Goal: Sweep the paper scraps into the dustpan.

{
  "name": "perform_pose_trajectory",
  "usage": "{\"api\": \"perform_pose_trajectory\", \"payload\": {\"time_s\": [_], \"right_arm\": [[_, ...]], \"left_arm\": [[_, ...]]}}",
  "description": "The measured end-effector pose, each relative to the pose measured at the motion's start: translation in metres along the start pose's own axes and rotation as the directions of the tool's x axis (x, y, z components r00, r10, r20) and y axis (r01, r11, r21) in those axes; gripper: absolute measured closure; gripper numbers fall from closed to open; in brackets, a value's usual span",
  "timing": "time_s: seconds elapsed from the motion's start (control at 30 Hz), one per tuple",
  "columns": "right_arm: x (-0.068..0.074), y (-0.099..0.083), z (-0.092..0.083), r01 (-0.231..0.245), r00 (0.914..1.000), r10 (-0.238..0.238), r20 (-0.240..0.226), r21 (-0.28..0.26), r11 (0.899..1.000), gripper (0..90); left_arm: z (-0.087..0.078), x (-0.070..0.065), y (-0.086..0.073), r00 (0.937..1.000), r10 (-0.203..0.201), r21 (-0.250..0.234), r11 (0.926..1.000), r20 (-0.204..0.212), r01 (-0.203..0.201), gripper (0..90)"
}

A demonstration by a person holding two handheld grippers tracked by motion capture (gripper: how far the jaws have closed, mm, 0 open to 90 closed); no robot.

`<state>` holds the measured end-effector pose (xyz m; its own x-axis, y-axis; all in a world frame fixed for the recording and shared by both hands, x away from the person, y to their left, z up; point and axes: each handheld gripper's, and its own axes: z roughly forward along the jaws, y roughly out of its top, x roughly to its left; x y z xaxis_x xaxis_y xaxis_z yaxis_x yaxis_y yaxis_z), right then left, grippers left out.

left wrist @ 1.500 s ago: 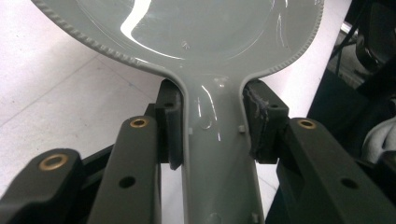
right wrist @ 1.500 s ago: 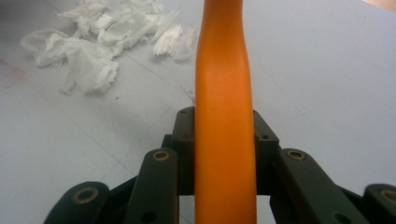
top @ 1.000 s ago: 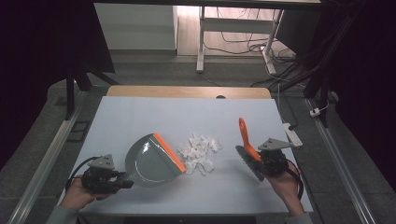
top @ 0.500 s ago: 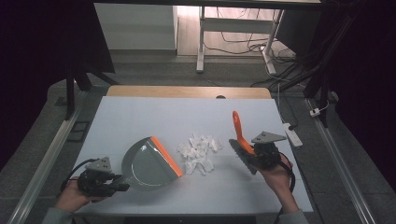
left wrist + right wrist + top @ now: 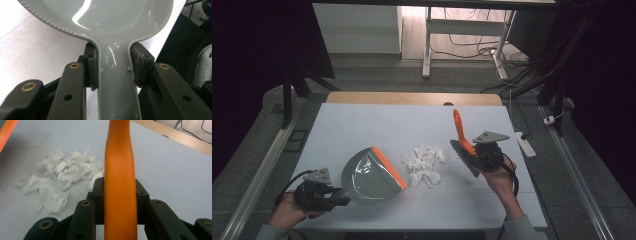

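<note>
Your left hand-held gripper (image 5: pixel 323 192) is clamped on the handle of the grey plastic dustpan with an orange lip (image 5: pixel 371 174) at seven o'clock on the white surface (image 5: pixel 377 125). Your right hand-held gripper (image 5: pixel 476 152) grips the orange-handled brush (image 5: pixel 460 131) at three o'clock, beside the crumpled white paper scraps (image 5: pixel 424 162) at centre.

The left hand (image 5: pixel 287 212) is coming in from the bottom left, holding the left tongs (image 5: pixel 337 192) low over the desk (image 5: pixel 362 120) and pointing them to the right. Their jaws are pressing on both sides of a grey handle (image 5: pixel 117 82). The right hand (image 5: pixel 502 175) is reaching in from the bottom right, forearm angling up and inward, holding the right tongs (image 5: pixel 469 150) higher, grey plate on top. Their jaws are clamping an orange handle (image 5: pixel 120 182) that is standing up between them.
</note>
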<state>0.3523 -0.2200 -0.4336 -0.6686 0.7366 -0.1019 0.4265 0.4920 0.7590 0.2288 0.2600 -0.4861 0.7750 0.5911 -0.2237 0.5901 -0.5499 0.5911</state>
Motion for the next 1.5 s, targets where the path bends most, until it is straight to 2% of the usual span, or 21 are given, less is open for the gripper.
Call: {"api": "perform_pose_trajectory", "payload": {"time_s": [0.1,0.27,0.43,0.87,1.23,1.5], "right_arm": [[-0.001,0.006,0.009,-0.004,1.0000,0.004,-0.001,0.002,1.000,70.5],[0.000,0.020,0.025,0.018,0.9998,-0.019,0.010,0.026,1.000,70.5],[-0.002,0.027,0.037,0.014,0.9998,-0.014,0.012,0.035,0.999,70.5],[-0.019,0.028,0.058,-0.040,0.9982,0.037,0.046,0.072,0.997,70.5],[-0.023,0.027,0.074,-0.049,0.9975,0.043,0.055,0.109,0.993,70.5],[-0.019,0.027,0.083,-0.046,0.9979,0.040,0.050,0.127,0.991,70.6]], "left_arm": [[0.001,0.000,0.000,1.0000,-0.003,0.012,0.9999,-0.002,0.003,61.7],[0.003,0.001,0.000,0.9999,-0.002,0.024,0.9997,0.017,0.001,61.6],[0.007,0.001,0.001,0.9998,-0.004,0.044,0.9990,0.017,0.003,61.6],[0.029,-0.003,0.016,0.9971,0.030,0.084,0.9958,0.069,-0.035,61.6],[0.036,-0.001,0.016,0.9958,0.029,0.108,0.9934,0.087,-0.038,61.6],[0.042,0.000,0.021,0.9950,0.029,0.128,0.9909,0.096,-0.042,61.6]]}}
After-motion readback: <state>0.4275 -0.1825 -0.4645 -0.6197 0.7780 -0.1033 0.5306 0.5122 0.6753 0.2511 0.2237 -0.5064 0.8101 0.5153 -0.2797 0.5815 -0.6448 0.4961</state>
